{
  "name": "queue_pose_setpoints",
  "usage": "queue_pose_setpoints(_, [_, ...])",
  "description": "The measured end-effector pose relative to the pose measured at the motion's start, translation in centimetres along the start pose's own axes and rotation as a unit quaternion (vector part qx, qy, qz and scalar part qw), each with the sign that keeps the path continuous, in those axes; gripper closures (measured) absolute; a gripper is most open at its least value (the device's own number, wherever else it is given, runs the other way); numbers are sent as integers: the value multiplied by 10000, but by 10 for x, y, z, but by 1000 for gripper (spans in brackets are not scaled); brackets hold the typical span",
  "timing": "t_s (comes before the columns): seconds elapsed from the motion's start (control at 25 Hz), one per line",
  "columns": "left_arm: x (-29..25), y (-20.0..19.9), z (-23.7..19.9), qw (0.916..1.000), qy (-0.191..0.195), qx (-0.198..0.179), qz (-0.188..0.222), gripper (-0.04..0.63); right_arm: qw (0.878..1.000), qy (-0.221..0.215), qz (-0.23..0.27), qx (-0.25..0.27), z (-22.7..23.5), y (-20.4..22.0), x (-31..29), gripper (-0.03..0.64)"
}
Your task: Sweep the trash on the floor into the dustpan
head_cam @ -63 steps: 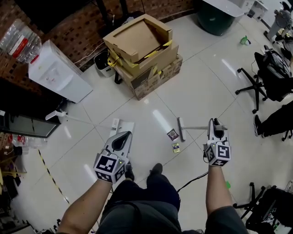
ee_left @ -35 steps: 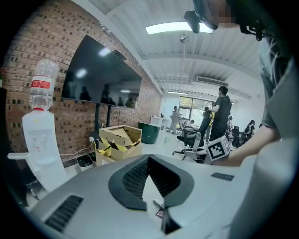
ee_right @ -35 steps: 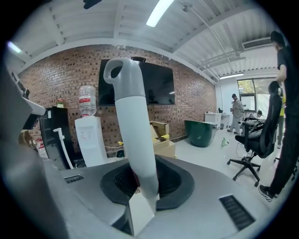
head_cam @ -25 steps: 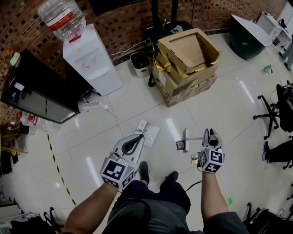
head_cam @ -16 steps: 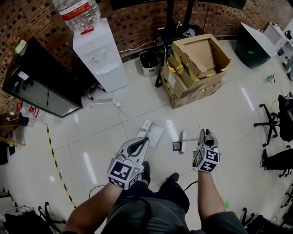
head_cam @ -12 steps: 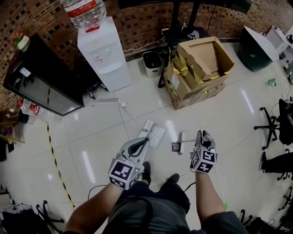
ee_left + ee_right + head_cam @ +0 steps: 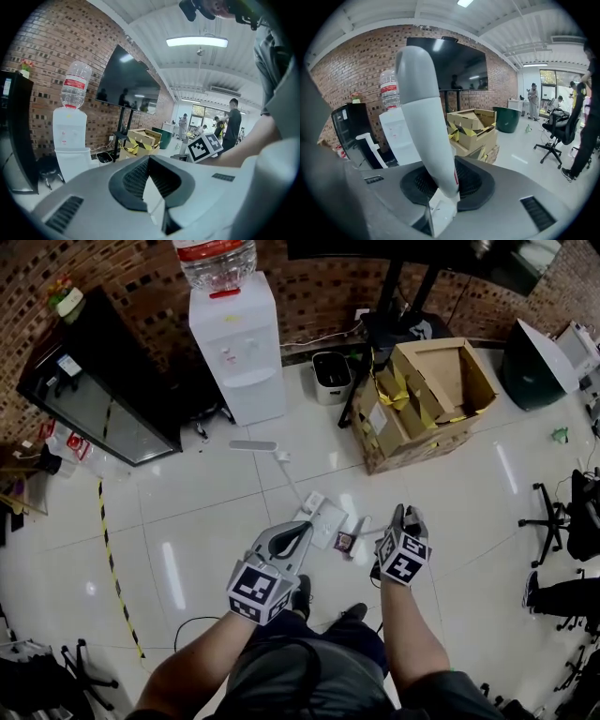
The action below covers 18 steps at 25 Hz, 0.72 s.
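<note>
A white dustpan [image 7: 328,517] lies on the tiled floor, and its long thin handle [image 7: 255,444] slants away toward the water dispenser. My left gripper [image 7: 302,529] is shut on a thin white part at the pan's near edge [image 7: 152,201]. To the right, my right gripper [image 7: 401,514] is shut on the thick white broom handle [image 7: 424,117], which rises through its jaws. The broom head [image 7: 361,542] rests on the floor just right of the pan. A small dark wrapper [image 7: 344,541] lies between broom head and pan, touching the pan's edge.
A water dispenser [image 7: 239,343] and a black cabinet [image 7: 89,395] stand at the back left. A small bin [image 7: 330,371] and stacked cardboard boxes [image 7: 427,399] are behind the pan. A dark bin [image 7: 534,362] and office chairs [image 7: 572,521] are at the right. Striped floor tape [image 7: 112,568] runs on the left.
The broom head and the dark wrapper have moved left up to the dustpan. A yellow wrapper seen earlier no longer shows. The head view has swung, so the room sits further right.
</note>
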State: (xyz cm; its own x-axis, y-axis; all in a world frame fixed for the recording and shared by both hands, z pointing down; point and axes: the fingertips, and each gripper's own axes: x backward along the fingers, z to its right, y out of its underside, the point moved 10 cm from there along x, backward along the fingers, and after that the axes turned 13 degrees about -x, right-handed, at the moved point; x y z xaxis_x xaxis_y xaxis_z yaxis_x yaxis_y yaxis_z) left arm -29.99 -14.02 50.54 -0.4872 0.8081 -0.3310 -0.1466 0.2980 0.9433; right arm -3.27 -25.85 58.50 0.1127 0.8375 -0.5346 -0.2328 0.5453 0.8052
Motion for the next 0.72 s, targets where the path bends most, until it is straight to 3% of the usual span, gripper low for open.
queue_pose_setpoints(0.44, [29, 13, -25, 9998, -192, 97, 5, 586, 9957, 468, 219, -768, -28, -2, -6, 537])
queue_pose_setpoints(0.72, [44, 13, -31, 9995, -282, 160, -9, 586, 9958, 106, 386, -827, -52, -7, -7, 537])
